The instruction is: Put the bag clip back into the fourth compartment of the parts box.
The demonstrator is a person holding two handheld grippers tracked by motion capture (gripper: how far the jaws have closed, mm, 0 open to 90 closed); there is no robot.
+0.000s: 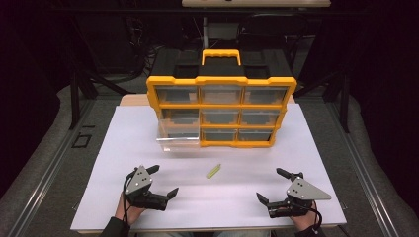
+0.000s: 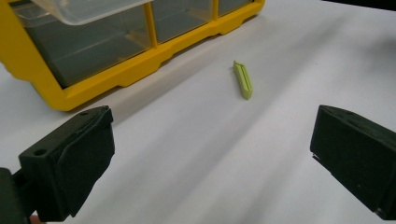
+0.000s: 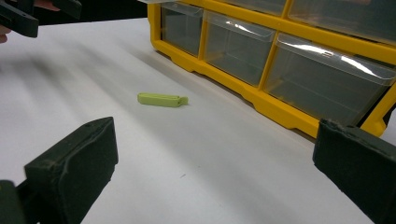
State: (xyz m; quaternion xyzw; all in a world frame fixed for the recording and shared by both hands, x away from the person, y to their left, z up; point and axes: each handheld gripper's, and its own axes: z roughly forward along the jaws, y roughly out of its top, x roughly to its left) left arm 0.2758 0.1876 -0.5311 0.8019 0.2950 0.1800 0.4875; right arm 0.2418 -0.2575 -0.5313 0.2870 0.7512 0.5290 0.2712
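Both grippers wait low near the front edge of the white board-topped table (image 1: 123,148), and the small lime-green plastic clip (image 1: 213,171) lies flat between them, a little nearer the middle, well apart from either; the left gripper (image 1: 157,181) has its jaws spread wide and empty near the front-left corner; the right gripper (image 1: 272,185) mirrors it near the front-right corner, jaws equally wide, nothing held; behind the clip, toward the far edge, stands the yellow-framed organiser cabinet with clear plastic drawers (image 1: 221,109), and its bottom-left clear drawer (image 1: 179,137) sits pulled out toward the front, which looks like the place the clip is meant for; from the left gripper view the clip (image 2: 243,80) runs lengthwise away from the jaws, angled slightly, while the right gripper view shows it broadside (image 3: 162,99), near the cabinet's base (image 3: 261,93) but not touching it; the step in hand, as I judge it, is the reach and pick; best to bring one gripper down over the clip's middle, turn the wrist so the jaws straddle its narrow width rather than its length, drop low enough to skim the table; close gently, since a thin light piece like this could skid or flip if nudged from one side first.
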